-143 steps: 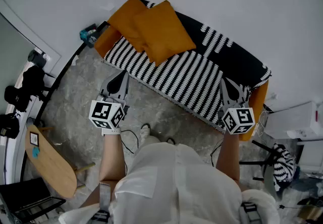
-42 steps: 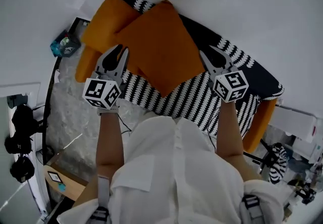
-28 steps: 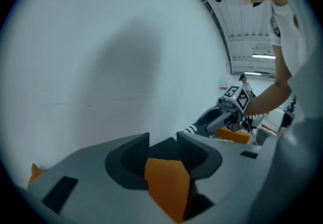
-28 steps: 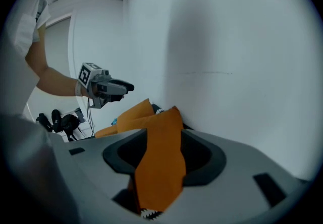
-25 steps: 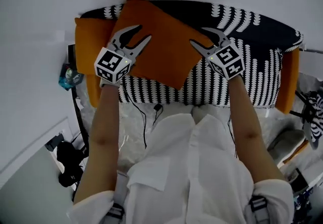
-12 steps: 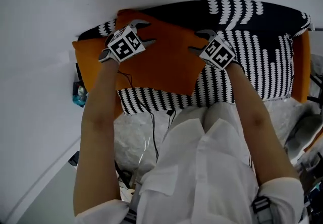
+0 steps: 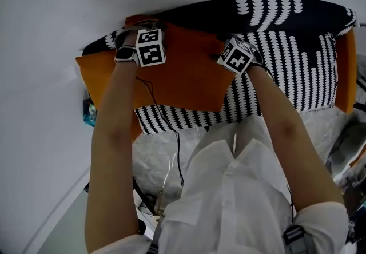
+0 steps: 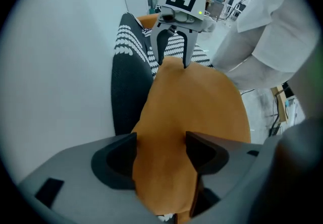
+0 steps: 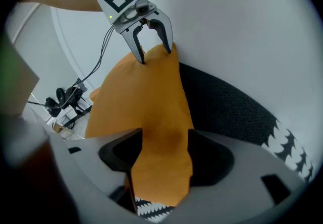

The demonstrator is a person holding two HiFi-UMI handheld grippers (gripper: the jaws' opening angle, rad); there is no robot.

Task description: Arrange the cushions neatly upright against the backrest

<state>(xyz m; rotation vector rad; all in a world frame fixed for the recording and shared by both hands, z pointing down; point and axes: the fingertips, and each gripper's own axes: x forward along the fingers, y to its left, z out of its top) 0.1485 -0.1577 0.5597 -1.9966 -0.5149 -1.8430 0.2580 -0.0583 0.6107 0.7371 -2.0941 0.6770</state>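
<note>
An orange cushion (image 7: pixel 183 78) lies on the striped sofa seat (image 7: pixel 286 70), with its far edge at the dark backrest (image 7: pixel 251 10). A second orange cushion (image 7: pixel 94 72) pokes out beneath it on the left. My left gripper (image 7: pixel 137 27) points down over the top cushion's far left corner, and my right gripper (image 7: pixel 226 47) is at its far right corner. In the left gripper view the corner (image 8: pixel 166 177) fills the gap of my left gripper (image 8: pixel 161 145). The right gripper (image 9: pixel 165 142) straddles its corner the same way. Both pairs of jaws have just been opening, with the cushion between them.
An orange armrest (image 7: pixel 346 70) ends the sofa on the right. A white wall (image 7: pixel 68 1) rises behind the backrest. A thin cable (image 7: pixel 174 133) hangs from my left hand over the pale stone floor (image 7: pixel 151 155). A small teal object (image 7: pixel 88 115) sits left of the sofa.
Both grippers have come down onto the top cushion's far corners, with jaws wider than before. The left gripper has rolled round and now points down. The cushion has barely shifted.
</note>
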